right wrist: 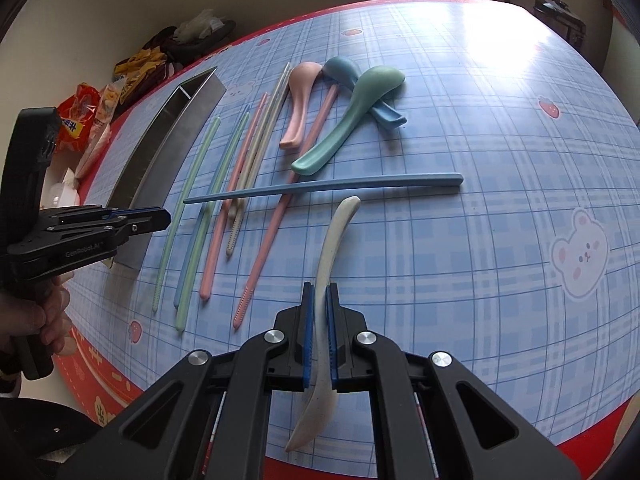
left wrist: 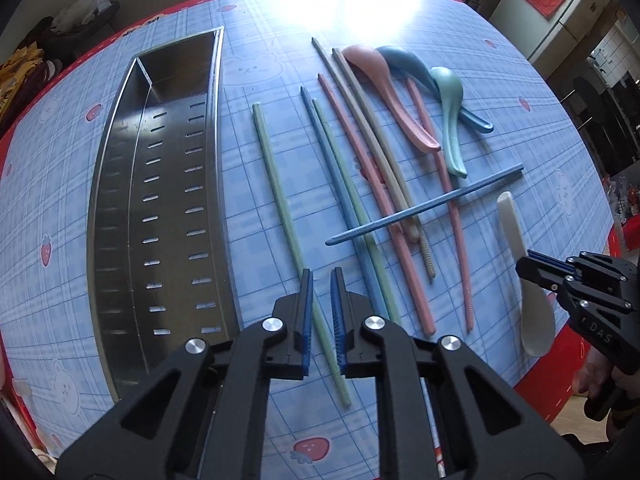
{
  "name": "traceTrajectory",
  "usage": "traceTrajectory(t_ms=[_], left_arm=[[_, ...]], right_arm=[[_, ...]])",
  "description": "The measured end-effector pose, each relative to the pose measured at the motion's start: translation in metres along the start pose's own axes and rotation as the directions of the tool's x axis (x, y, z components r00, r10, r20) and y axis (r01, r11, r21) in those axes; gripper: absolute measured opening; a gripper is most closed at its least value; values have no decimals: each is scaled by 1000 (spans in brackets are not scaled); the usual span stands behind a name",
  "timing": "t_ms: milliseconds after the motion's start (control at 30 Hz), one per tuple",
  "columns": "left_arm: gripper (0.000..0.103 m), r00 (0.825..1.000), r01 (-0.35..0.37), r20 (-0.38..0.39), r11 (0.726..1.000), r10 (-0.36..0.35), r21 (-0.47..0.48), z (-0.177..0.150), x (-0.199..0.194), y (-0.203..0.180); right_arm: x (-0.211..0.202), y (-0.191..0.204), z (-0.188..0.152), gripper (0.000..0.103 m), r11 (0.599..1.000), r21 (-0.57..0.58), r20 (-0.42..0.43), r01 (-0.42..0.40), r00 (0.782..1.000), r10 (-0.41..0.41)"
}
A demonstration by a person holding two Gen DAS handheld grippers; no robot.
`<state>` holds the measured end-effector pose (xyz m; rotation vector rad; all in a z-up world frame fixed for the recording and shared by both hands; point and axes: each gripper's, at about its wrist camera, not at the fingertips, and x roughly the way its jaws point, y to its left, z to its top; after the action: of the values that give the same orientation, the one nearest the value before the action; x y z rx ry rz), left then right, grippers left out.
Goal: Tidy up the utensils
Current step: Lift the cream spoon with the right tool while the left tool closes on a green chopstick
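The white spoon (right wrist: 329, 264) lies near the worktop's front edge, its handle pointing away toward the crossing blue chopstick (right wrist: 324, 187) and its bowl toward the camera. The right gripper (right wrist: 320, 300) pinches it at the neck, blue pads pressed against both sides of the handle; whether the spoon is lifted clear of the cloth cannot be told.

Beyond it, that blue chopstick lies crosswise over the others. The rest of the chopsticks run roughly parallel: a pale green chopstick (left wrist: 294, 236) set apart on the tray side, then a blue and green pair (left wrist: 348, 200), a pink chopstick (left wrist: 372, 208), a beige pair (left wrist: 378, 152), and a second pink chopstick (left wrist: 448, 200) partly under the spoons. At the far end of the group sit three more spoons: a pink spoon (left wrist: 384, 88), a blue spoon (left wrist: 416, 72) and a teal spoon (left wrist: 450, 112), the teal one overlapping the blue one's handle.

The left gripper (left wrist: 322, 280) hovers above the near end of the pale green chopstick with its fingers slightly spread, a gap between the pads and nothing held; the chopstick runs through that gap in the view.

To the left lies the long stainless steel utensil tray (left wrist: 120, 184), with slotted floor and a divider walling off a small far compartment. All rests on a worktop (right wrist: 480, 160) covered in a blue plaid cloth with strawberries and bears, edged in red. Snack bags (right wrist: 84, 112) lie past its left side.
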<state>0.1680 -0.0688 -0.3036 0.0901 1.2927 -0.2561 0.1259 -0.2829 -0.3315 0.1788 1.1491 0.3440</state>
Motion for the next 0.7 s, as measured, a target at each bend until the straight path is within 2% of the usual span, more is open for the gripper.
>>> traceTrajectory(t_ms=[133,700], left_arm=[[13,1000,-13,-13,1000,13,-10,3,11,-1],[15,997,-68,33,998,68,5,31,23,-4]], right_arm=[[-2,-7,-1,7,1000,18,3,-3,1000,3],[4,-11,7,7,1000,25,-7,-3,1000,3]])
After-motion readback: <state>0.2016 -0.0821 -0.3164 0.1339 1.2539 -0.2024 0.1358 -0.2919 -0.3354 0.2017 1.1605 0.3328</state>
